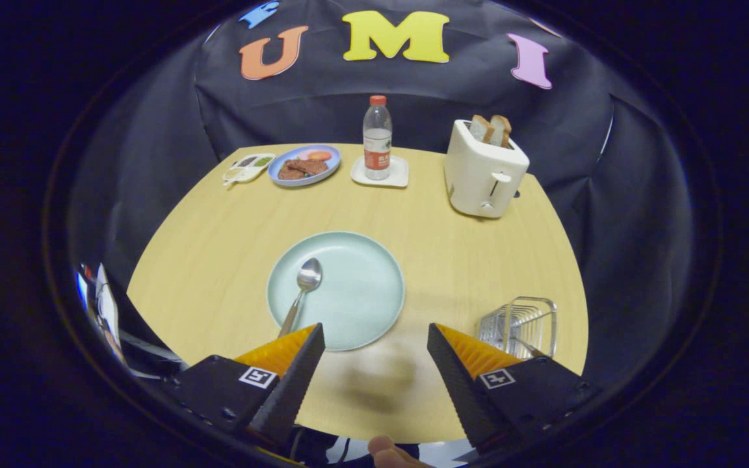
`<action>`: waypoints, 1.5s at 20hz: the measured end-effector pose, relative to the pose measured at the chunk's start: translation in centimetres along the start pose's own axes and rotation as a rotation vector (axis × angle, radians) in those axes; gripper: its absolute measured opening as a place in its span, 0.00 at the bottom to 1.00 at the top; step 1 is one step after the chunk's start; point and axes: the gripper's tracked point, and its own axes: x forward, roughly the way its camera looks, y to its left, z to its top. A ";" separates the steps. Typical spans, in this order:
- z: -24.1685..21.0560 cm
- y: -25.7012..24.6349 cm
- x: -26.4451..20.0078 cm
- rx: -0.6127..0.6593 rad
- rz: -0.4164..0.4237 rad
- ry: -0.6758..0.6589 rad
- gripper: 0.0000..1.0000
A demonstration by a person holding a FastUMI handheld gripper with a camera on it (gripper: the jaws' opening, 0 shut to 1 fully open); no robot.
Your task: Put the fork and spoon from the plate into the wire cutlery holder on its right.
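The gripper hangs above the table's near edge with its jaws spread wide and nothing between them. Just ahead of the left finger, in the lower middle of the frame, sits the plate, its near rim partly behind that fingertip. The spoon lies on the plate's left half, bowl pointing away, handle running down toward the left finger. At lower right, just beyond the right finger, stands the holder; a thin metal piece seems to lean inside it, possibly the fork, though the wires and finger blur it too much to be sure.

The likely trouble is the spoon itself: it lies flat on a smooth plate, so closing fingers may push the handle sideways or skate the plate across the table instead of gripping. A pinch near the handle's end would let the bowl droop and swing. On the way right, the low holder could be knocked or tipped by the right finger.

At upper frame, a bottle, toaster and food plate stand well apart from all this.
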 end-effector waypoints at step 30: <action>-3.7 9.5 10.2 0.161 -0.024 0.051 0.11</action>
